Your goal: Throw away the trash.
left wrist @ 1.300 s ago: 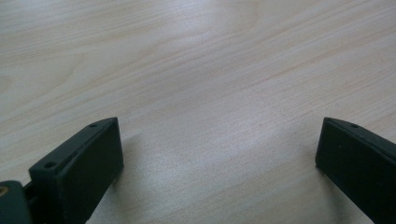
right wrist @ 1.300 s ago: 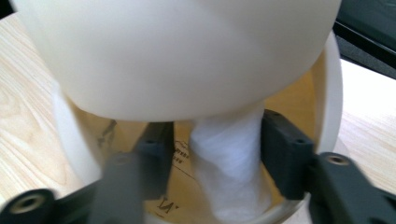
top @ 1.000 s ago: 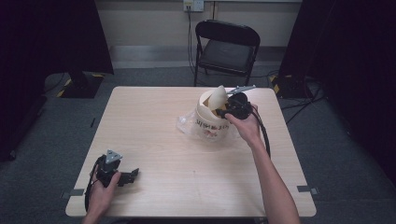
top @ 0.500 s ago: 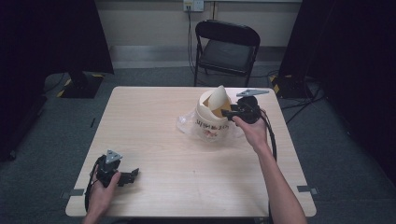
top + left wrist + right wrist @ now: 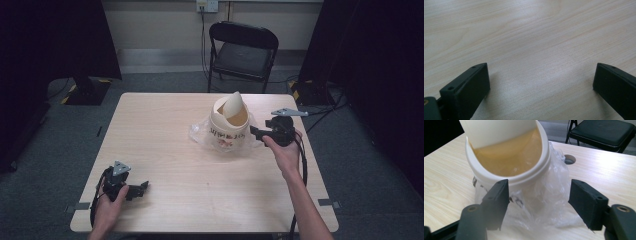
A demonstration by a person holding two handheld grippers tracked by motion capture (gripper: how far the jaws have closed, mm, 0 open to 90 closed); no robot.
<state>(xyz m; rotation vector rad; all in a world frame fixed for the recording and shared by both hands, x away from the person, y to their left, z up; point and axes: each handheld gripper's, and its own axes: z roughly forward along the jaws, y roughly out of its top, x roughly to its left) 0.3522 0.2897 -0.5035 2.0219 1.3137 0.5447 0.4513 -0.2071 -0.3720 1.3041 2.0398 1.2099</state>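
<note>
**Right gripper parted just beside the lidded tub, left gripper idle at the near corner**

Nearest the person, the left gripper (image 5: 142,187) lies on the pale wooden table (image 5: 165,135) at its near left corner, held by the left hand (image 5: 109,200). Its jaws stand wide apart with only bare wood grain between them, as the left gripper view shows.

Farther across, on the right half of the table, the right hand (image 5: 285,152) holds the right gripper (image 5: 253,132), which points leftward at the cream plastic tub (image 5: 229,131). Its jaws have just been opening and now stand apart, pressing on nothing. In the right gripper view the tub's rim (image 5: 524,178) and a crumpled clear plastic bag (image 5: 549,195) sit just ahead of the two jaws, the bag spreading between them.

The tub stands upright near the middle of the table, a little toward its far edge, with dark writing on its side. A cream swing lid (image 5: 233,104) is tilted up in its mouth. The clear bag lies around the tub's base on the tabletop.

Beyond the table, a black folding chair (image 5: 243,52) stands on the grey carpet by the wall.
</note>
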